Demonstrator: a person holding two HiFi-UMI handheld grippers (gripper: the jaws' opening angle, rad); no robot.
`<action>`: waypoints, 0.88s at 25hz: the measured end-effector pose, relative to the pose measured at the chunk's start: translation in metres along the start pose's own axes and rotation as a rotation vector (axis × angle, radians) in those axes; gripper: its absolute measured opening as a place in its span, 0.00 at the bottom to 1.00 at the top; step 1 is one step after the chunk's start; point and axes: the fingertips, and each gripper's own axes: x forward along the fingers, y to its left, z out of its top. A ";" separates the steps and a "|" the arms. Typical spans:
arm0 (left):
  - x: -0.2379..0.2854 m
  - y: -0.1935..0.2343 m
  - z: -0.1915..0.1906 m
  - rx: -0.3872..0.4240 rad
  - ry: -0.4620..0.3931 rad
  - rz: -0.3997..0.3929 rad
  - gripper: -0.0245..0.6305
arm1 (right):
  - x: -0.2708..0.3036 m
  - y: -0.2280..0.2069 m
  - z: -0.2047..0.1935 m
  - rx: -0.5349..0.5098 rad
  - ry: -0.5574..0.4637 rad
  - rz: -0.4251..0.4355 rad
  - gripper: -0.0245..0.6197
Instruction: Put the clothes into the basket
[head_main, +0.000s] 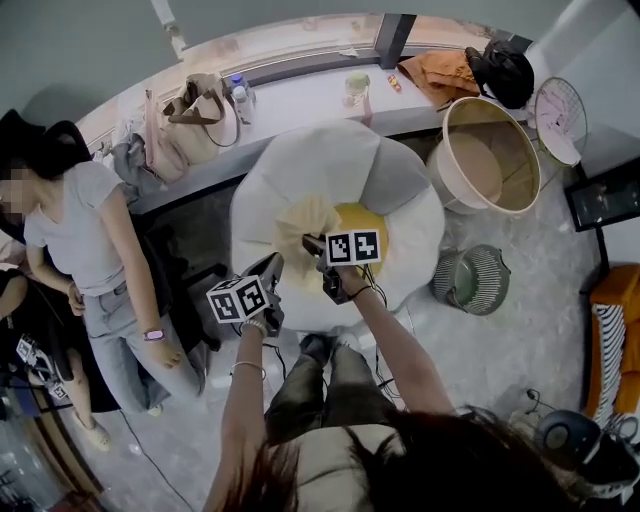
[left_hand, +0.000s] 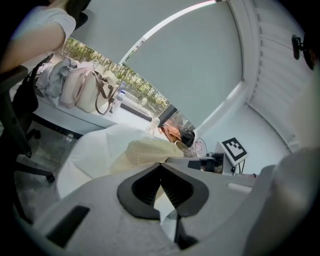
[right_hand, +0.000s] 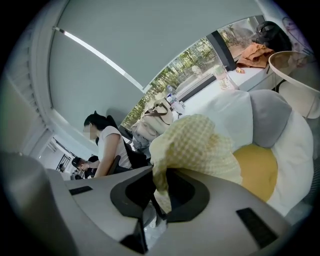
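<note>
Left gripper (head_main: 273, 265), right gripper (head_main: 313, 245): each clamped on pale yellow checked garment (head_main: 305, 222), bunched just ahead of both, above flower-shaped cushion (head_main: 300, 155). Round basket (head_main: 520, 160): well apart, past cushion's far-right edge.

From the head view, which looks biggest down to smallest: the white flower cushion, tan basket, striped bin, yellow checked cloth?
1. white flower cushion
2. tan basket
3. striped bin and yellow checked cloth look alike; the cloth is nearer the camera, so unranked.
</note>
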 end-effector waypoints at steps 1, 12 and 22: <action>0.000 -0.004 0.004 0.010 -0.003 -0.006 0.05 | -0.002 0.002 0.004 -0.005 -0.006 -0.002 0.12; 0.011 -0.040 0.029 0.090 0.009 -0.060 0.05 | -0.033 0.006 0.033 -0.020 -0.063 -0.019 0.12; 0.038 -0.063 0.023 0.138 0.060 -0.130 0.05 | -0.076 -0.018 0.044 0.017 -0.160 -0.046 0.12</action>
